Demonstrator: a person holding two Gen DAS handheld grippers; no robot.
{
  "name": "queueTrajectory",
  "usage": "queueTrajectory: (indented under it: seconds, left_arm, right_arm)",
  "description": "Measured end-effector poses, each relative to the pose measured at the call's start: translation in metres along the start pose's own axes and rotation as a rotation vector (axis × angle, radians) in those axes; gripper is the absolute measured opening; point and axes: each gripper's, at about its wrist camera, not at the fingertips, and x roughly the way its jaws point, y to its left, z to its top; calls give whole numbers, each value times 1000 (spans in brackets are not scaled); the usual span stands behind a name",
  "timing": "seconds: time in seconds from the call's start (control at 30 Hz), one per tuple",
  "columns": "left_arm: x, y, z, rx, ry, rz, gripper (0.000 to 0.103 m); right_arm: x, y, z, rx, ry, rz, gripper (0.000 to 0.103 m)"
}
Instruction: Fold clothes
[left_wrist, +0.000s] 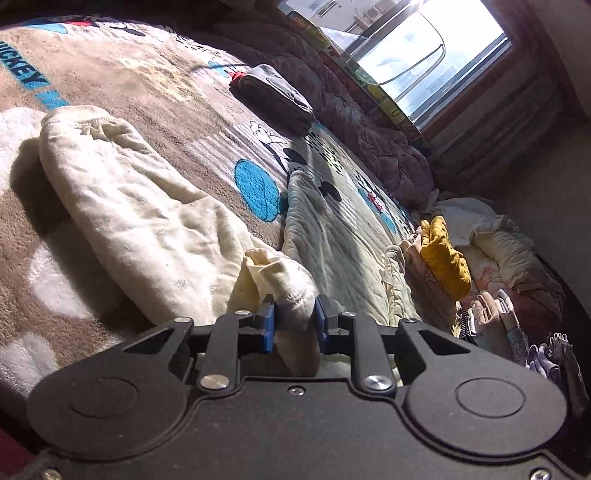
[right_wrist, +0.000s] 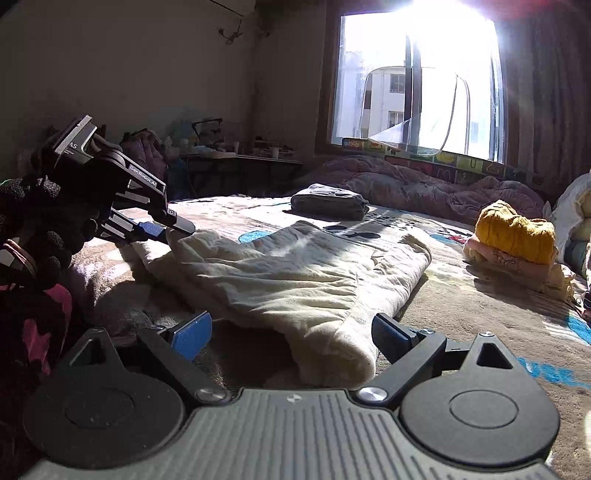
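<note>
Sunlight floods through the window (right_wrist: 417, 85) beside dark curtains (right_wrist: 543, 88) onto the bed (right_wrist: 480, 310).

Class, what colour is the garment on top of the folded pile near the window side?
Mustard yellow garment; clearest in the right wrist view.

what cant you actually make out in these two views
- Left wrist view: what kind of clothing the cream garment is; the left gripper, shut on a bunch of it, hides the near edge.
- Right wrist view: window glare washes out the upper right.
- Right wrist view: the folded stack under the yellow piece is too small to count.

Desk clutter (right_wrist: 229, 147) too small to tell, window (right_wrist: 417, 81) glare-washed
</note>
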Motion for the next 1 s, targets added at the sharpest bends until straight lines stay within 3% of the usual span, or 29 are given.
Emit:
queueTrajectory:
  seconds: [0.13,0.33,0.43,0.5,0.67,0.9,1.0]
  left_arm:
    - [8,-31,11,82,-6,-52,11]
    - [37,-79,34,83,-15,-159,9]
    - [61,-97,43,71,-3,-201,9]
    - [82,-111,47,83,8,-208,9]
    - [149,-137,44,95,62,-197,9]
    - [221,-147,26,80,123,-145,9]
    - [238,-146,20,84,131,-125,9]
  right_arm:
    - [11,-2,-1,-5,-12,-6,93]
    - [28,-1,-6,-28,-16,1,93]
    - [36,-3,-9,-13,10,45,93]
    - [41,-6,-9,18,39,78,93]
    - [34,-15,-5,99,8,100,93]
    - [39,-21,-10,169,49,159,93]
    - [39,-33,-10,256,46,177,93]
